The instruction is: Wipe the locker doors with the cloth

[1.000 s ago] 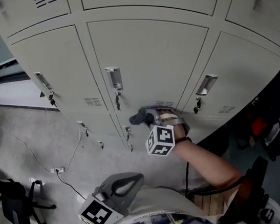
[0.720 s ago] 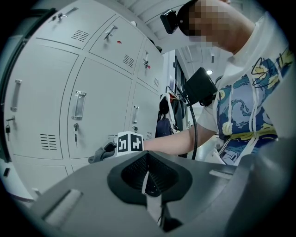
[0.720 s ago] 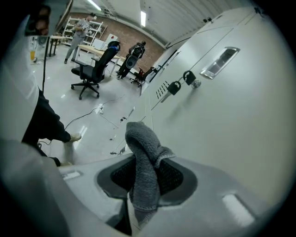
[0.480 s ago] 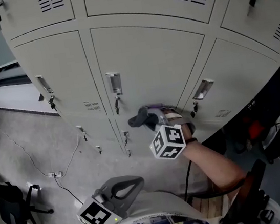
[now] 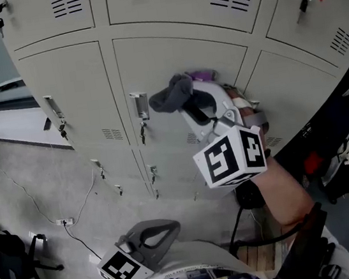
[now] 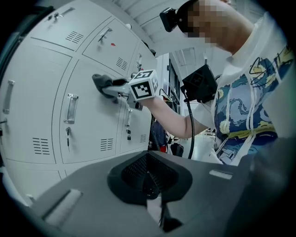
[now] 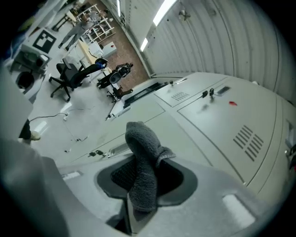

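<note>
A grey cloth (image 5: 170, 93) is bunched at the tip of my right gripper (image 5: 187, 100), which is shut on it. The cloth sits against the middle locker door (image 5: 169, 56), just right of that door's handle (image 5: 139, 104). In the right gripper view the cloth (image 7: 141, 150) stands up between the closed jaws of the right gripper (image 7: 140, 194), over the pale doors. My left gripper (image 5: 150, 231) hangs low near my body, shut with nothing in it. Its own view shows the left gripper (image 6: 155, 185) with jaws together, and the cloth (image 6: 100, 81) far off on the door.
More grey locker doors flank the middle one, to the left (image 5: 67, 86) and the right (image 5: 296, 86), with handles and keys. A power strip (image 5: 60, 221) with cable lies on the floor at the left, near an office chair (image 5: 11, 262). Dark bags (image 5: 344, 157) hang at the right.
My right gripper has gone up the middle door with the cloth, from near the lower vent to beside the handle. The left gripper has stayed put.
</note>
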`<move>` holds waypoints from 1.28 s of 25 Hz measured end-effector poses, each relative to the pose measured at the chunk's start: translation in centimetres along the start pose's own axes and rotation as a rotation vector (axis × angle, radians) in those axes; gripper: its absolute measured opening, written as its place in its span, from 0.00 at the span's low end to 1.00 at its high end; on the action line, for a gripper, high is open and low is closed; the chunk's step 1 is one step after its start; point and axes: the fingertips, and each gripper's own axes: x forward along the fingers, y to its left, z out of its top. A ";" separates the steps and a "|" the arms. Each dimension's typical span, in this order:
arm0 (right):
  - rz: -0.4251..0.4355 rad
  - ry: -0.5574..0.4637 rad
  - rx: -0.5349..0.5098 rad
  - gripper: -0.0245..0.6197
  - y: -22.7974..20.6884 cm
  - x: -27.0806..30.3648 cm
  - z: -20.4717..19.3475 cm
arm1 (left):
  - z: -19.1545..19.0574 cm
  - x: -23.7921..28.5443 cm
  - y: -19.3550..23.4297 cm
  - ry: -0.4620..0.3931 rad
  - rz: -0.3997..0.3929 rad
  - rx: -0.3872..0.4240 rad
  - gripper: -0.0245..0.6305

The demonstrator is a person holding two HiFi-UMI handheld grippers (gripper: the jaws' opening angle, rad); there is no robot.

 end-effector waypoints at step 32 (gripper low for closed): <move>0.159 0.184 -0.022 0.22 12.0 6.1 -6.0 | -0.1 -3.6 3.9 0.001 -0.025 -0.008 0.04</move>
